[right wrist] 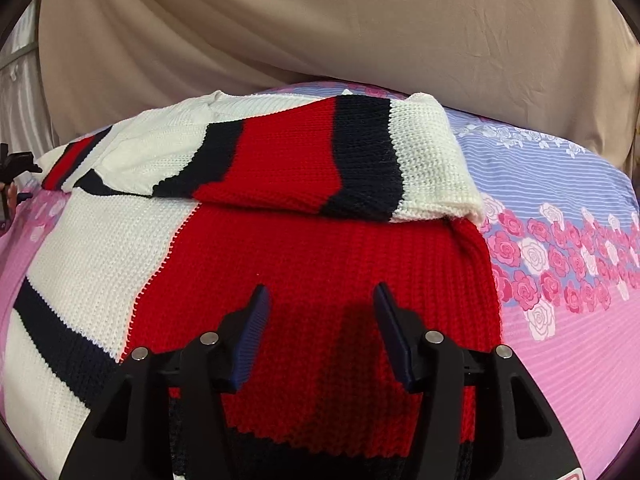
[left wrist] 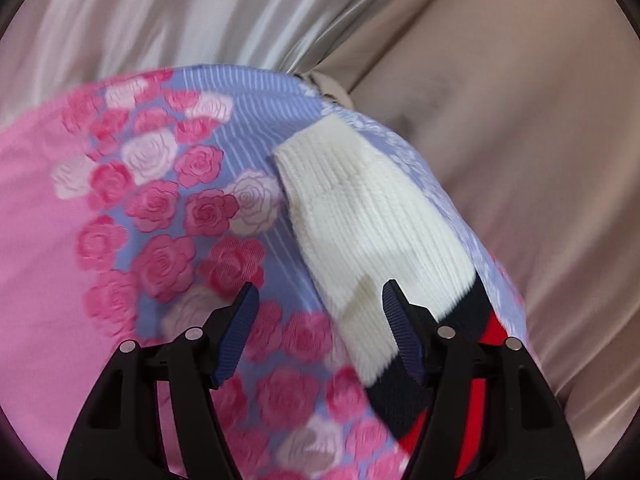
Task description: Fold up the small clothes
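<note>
A knitted sweater in red, white and navy lies on a flowered bedsheet. One sleeve is folded across its red body. My right gripper is open just above the red body, holding nothing. In the left wrist view the other sleeve, white with a navy and red band near the bottom, lies stretched out on the sheet. My left gripper is open over that sleeve's lower white part, empty. My left gripper also shows at the far left edge of the right wrist view.
Beige curtain fabric hangs behind the bed. In the left wrist view shiny beige drapes lie beyond the sheet's edge. The pink and lilac rose-patterned sheet extends to the sweater's right.
</note>
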{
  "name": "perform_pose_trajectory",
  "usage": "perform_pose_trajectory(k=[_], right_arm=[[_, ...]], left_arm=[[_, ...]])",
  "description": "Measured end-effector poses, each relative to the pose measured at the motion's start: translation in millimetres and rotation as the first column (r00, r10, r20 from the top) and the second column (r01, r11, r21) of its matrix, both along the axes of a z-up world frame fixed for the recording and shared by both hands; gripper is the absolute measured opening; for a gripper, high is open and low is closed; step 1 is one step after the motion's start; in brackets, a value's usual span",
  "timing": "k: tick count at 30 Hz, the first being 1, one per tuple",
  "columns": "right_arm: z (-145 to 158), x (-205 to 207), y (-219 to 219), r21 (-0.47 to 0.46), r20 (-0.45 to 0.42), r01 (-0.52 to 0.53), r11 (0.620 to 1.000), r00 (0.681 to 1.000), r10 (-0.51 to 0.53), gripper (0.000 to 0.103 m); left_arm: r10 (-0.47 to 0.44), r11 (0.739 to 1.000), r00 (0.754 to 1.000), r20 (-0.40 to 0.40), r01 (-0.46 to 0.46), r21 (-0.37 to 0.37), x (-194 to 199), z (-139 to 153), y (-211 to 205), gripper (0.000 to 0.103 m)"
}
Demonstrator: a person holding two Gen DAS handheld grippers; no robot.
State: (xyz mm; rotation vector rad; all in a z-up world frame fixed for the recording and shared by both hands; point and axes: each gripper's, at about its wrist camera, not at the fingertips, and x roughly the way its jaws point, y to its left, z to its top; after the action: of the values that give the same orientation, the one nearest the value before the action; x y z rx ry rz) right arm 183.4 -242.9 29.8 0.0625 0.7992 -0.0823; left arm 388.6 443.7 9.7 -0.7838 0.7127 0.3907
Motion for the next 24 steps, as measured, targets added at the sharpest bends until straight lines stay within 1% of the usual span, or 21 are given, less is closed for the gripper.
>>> perform_pose_trajectory(k=[1,2,3,4,5,6,7,9,11,12,13,15,16,17,18,19,20,21,22,23,24], right_arm=[[-1,0,-1,0.002,-0.002,0.003,1.0,1.0,-0.003,0.057],[-1,0,-2,0.005,-0.004,0.008,1.0,1.0,-0.008,0.058],[-2,0,-3,0.007,-0.007,0.012,1.0,1.0,-0.012,0.059],[-3,1,-4,0.008,-0.01,0.015,1.0,1.0,-0.015,0.059],[-3,1,-4,0.008,-0.014,0.016,1.0,1.0,-0.016,0.06],[-4,2,-3,0.007,-0.016,0.017,1.0,1.0,-0.017,0.06],[-5,2,-3,0.003,-0.017,0.016,1.0,1.0,-0.016,0.06],[-6,2,-2,-0.005,-0.016,0.015,1.0,1.0,-0.015,0.06],[-6,2,-1,-0.014,-0.014,0.015,1.0,1.0,-0.015,0.06],[-6,2,0,-0.017,-0.014,0.015,1.0,1.0,-0.015,0.061],[-6,2,0,-0.019,-0.013,0.015,1.0,1.0,-0.015,0.061],[-6,2,0,-0.019,-0.011,0.013,1.0,1.0,-0.013,0.062],[-6,2,-1,-0.018,-0.01,0.011,1.0,1.0,-0.011,0.062],[-6,2,-1,-0.016,-0.01,0.009,1.0,1.0,-0.01,0.063],[-7,2,-1,-0.016,-0.011,0.009,1.0,1.0,-0.009,0.064],[-7,3,-1,-0.017,-0.012,0.01,1.0,1.0,-0.01,0.064],[-8,3,0,-0.019,-0.014,0.011,1.0,1.0,-0.012,0.065],[-8,3,0,-0.021,-0.016,0.012,1.0,1.0,-0.012,0.065],[-8,4,0,-0.02,-0.017,0.011,1.0,1.0,-0.011,0.065],[-9,3,-1,-0.019,-0.017,0.012,1.0,1.0,-0.012,0.065],[-9,3,-2,-0.016,-0.016,0.014,1.0,1.0,-0.014,0.065]], left_arm=[[0.015,1.0,1.0,0.015,-0.015,0.005,1,1,1,0.06],[0.013,1.0,1.0,0.016,-0.013,0.005,1,1,-2,0.051],[-0.001,1.0,1.0,0.016,0.001,0.002,4,0,-4,0.027],[-0.031,1.0,0.999,0.014,0.031,-0.004,8,2,-7,0.013],[-0.037,0.999,0.999,0.01,0.037,0.011,7,4,-9,0.006],[-0.041,0.999,0.999,0.029,0.04,0.028,5,12,-11,0.005],[-0.056,0.997,0.996,0.07,0.053,0.051,0,24,-19,0.005],[-0.096,0.991,0.987,0.126,0.083,0.104,-11,52,-37,0.004],[-0.171,0.975,0.967,0.187,0.14,0.171,-23,89,-68,0.003],[-0.215,0.963,0.952,0.216,0.17,0.209,-29,108,-85,0.003],[-0.268,0.946,0.933,0.242,0.207,0.25,-37,128,-107,0.003],[-0.383,0.898,0.878,0.288,0.281,0.338,-55,166,-163,0.003],[-0.45,0.866,0.84,0.304,0.327,0.379,-65,183,-196,0.003],[-0.501,0.837,0.807,0.312,0.362,0.41,-71,195,-222,0.003],[-0.559,0.801,0.768,0.313,0.402,0.443,-79,205,-254,0.003],[-0.613,0.763,0.729,0.304,0.445,0.47,-84,211,-287,0.003],[-0.67,0.717,0.684,0.287,0.496,0.49,-89,213,-327,0.003],[-0.714,0.677,0.647,0.269,0.54,0.501,-94,210,-361,0.004],[-0.758,0.63,0.606,0.241,0.585,0.51,-100,204,-396,0.004],[-0.792,0.588,0.573,0.211,0.624,0.515,-103,193,-427,0.004],[-0.814,0.557,0.553,0.179,0.653,0.514,-106,181,-452,0.005]])
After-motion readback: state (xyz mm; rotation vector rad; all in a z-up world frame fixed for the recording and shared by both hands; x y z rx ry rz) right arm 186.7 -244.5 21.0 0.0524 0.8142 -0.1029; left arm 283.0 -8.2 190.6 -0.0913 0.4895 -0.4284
